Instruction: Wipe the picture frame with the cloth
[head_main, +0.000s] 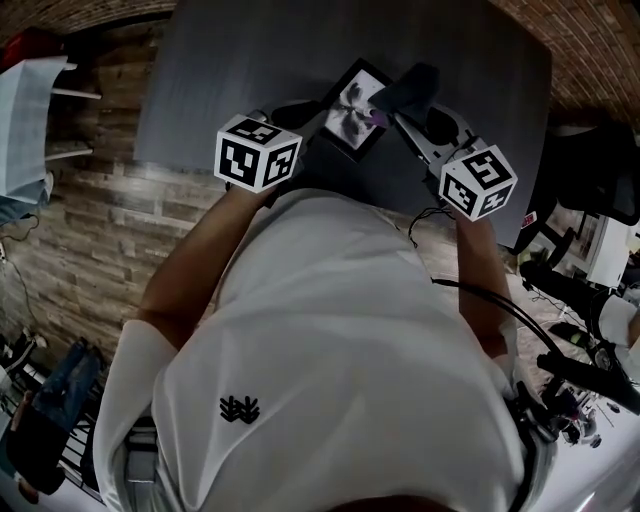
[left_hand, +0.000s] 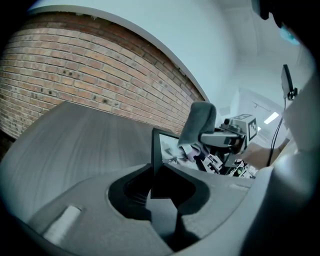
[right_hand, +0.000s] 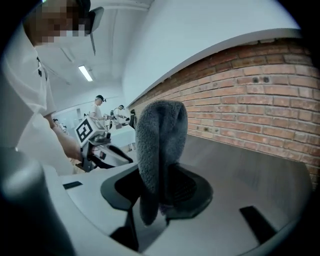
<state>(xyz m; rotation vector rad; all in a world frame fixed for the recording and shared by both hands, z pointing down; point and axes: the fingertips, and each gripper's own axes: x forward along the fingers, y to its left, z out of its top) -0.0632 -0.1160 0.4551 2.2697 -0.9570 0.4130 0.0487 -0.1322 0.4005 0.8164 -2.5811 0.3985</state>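
In the head view, a person (head_main: 330, 370) in a white shirt is leaning over a dark grey worktop (head_main: 220, 70), holding the left gripper (head_main: 305, 118) and the right gripper (head_main: 402, 102) out in front, each one carrying its marker cube (head_main: 258, 152). The picture frame (head_main: 352, 110), black-edged with a pale print inside, is sitting between the two grippers above the worktop, turned like a diamond, and the grey cloth (head_main: 408, 88) is lying over its upper right corner. In the left gripper view, the jaws are standing partly apart and clamping the near edge of the frame, which is rising upright out of them; beyond it the cloth is hanging from the right gripper with its lower end appearing to touch the frame's glass, and a brick wall (left_hand: 100, 65) is curving behind the worktop. In the right gripper view, the jaws are pinching the folded cloth, which is standing up tall from between them and hiding the frame; the left gripper is showing at the left with its cube, other people (right_hand: 98, 112) are standing far back in the bright room, and the brick wall is running along the right
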